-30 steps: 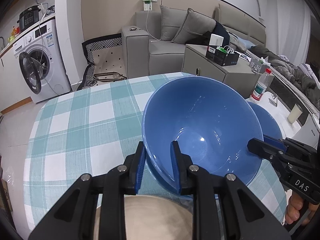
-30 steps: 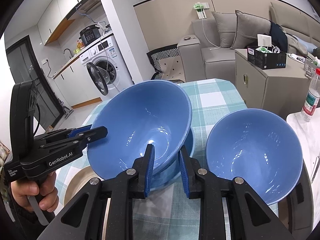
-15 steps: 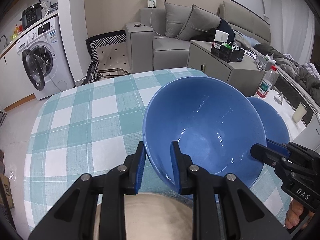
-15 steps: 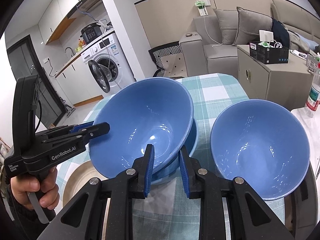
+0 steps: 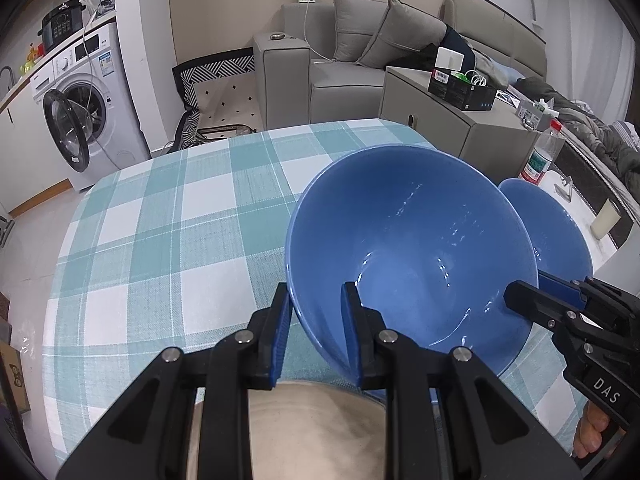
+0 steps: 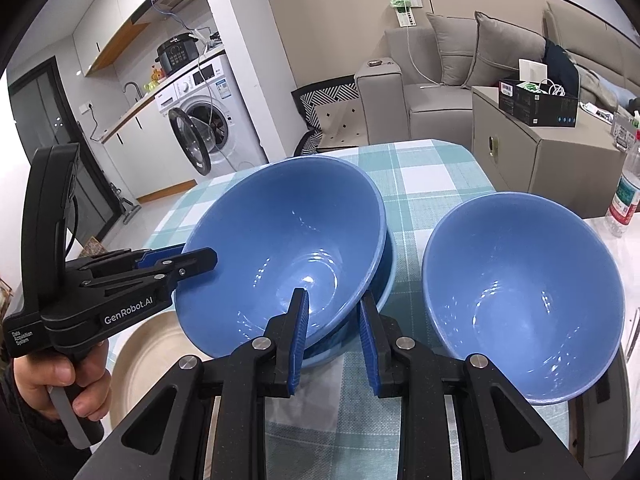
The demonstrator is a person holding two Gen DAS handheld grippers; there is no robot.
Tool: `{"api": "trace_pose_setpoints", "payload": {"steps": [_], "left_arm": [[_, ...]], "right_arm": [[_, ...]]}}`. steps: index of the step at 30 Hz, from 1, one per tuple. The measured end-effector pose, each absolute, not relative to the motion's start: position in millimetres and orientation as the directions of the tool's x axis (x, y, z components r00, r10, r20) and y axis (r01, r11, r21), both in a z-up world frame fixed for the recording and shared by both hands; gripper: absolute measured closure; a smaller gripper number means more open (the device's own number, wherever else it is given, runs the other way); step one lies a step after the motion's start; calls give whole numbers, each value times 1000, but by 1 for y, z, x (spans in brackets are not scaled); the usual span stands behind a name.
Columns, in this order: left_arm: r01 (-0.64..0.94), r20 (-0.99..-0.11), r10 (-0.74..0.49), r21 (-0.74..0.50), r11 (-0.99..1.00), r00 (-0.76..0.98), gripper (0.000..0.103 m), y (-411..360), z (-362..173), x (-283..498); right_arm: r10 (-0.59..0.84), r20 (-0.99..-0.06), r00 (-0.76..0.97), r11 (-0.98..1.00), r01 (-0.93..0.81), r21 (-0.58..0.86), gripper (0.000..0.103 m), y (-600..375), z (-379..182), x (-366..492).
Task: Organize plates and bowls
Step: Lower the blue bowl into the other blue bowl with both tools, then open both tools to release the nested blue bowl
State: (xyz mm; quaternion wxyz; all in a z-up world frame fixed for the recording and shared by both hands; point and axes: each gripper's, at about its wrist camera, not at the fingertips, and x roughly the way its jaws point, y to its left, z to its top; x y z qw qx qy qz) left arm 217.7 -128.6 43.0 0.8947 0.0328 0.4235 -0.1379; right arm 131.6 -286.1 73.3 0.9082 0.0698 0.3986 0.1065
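Blue bowl [image 5: 408, 248] rim pinched by left tool [image 5: 314, 318] and right tool [image 6: 332, 330], nested bowl beneath mostly hidden, beige plate [image 6: 148, 364] cut off.

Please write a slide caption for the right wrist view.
Both tongs grip a tilted blue bowl over another; a third bowl sits alongside.

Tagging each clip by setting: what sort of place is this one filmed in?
Most likely a small open-plan home, kitchen and living area in one room. A front-loading washing machine sits under a counter with a sink tap, a grey sofa stands behind, and blue bowls rest on a checked tablecloth.
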Motion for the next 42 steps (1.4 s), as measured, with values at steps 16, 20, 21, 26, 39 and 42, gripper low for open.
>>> {"api": "trace_pose_setpoints", "payload": {"steps": [16,20,21,26,39,42], "left_arm": [[287,-781,-207,-37,957,590,80,-134,35,217],[289,-782,-210,-40,956,587,80,-134,34,216],[289,-782,-209,-39,956,587,80,-134,34,216],[292,-781,-212,-41,956,587,78,-134,35,215],[300,-784,-232,-61,952,576,64,-130,33,214],[308,-778,-258,-88,947,572,53,-128,35,213]], "right_arm": [[193,-712,675,981,-130,143,70,-279,70,132],[191,-712,675,982,-135,136,69,-279,70,132],[189,-712,676,982,-136,131,69,-278,70,132],[170,-713,680,985,-133,108,66,-275,69,132],[210,-700,682,978,-144,153,41,-284,68,134],[227,-672,705,974,-149,173,24,-287,74,130]]}}
